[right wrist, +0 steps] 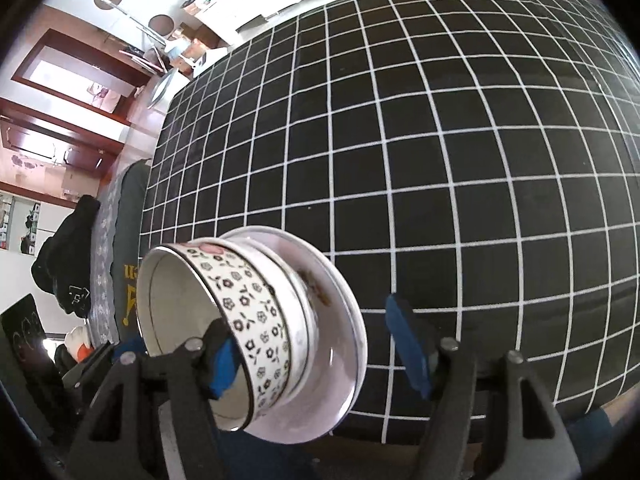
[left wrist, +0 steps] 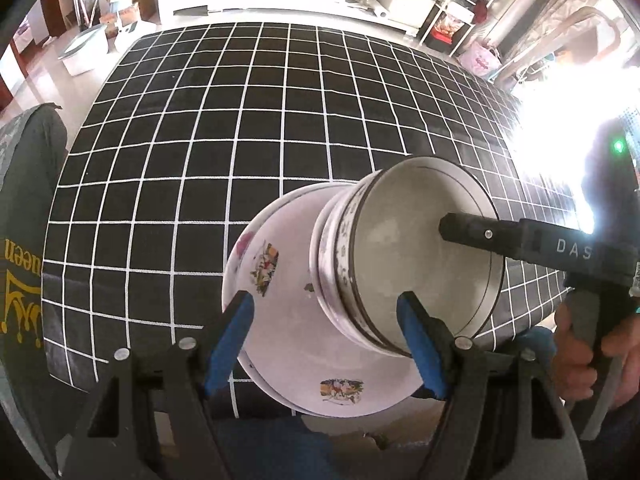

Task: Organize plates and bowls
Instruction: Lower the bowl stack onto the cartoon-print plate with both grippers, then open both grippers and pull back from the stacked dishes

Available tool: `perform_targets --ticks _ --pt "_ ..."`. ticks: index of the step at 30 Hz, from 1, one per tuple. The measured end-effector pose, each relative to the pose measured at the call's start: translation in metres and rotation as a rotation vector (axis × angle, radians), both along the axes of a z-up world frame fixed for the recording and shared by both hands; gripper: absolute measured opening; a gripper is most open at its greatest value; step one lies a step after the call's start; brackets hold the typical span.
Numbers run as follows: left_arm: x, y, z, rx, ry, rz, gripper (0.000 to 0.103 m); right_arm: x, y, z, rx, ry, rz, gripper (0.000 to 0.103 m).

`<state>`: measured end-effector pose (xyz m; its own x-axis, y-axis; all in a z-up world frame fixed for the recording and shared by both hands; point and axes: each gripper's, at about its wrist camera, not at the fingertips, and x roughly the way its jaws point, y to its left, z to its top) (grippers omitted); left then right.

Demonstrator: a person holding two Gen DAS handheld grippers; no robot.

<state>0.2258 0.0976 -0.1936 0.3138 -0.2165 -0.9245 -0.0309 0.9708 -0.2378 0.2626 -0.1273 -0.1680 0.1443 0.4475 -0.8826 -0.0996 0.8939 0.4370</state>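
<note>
Up close, a stack of crockery sits at the near edge of a table [left wrist: 248,128] under a black cloth with a white grid: a floral-band bowl [right wrist: 256,320] nested in another bowl, both on a white plate [left wrist: 280,344] printed with small flower motifs. Left gripper [left wrist: 332,344] hovers with jaws wide, straddling the plate and bowls without its blue pads pressing. Right gripper [right wrist: 324,352] has one finger [right wrist: 222,368] inside the top bowl and the other outside to the right, clear of the stack. A hand [left wrist: 580,360] grips its handle.
</note>
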Motion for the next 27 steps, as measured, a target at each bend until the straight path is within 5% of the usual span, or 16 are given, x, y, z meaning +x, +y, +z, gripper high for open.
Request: perform_targets --ticks 15,27 --pt "-0.045 -0.011 0.053 0.036 -0.113 0.062 0.072 -0.047 -0.008 0.054 -0.01 -0.122 0.031 0.071" --pt "-0.111 -0.035 0.119 0.103 -0.301 0.107 0.072 -0.109 -0.023 0.098 -0.043 -0.25 0.052 0.071"
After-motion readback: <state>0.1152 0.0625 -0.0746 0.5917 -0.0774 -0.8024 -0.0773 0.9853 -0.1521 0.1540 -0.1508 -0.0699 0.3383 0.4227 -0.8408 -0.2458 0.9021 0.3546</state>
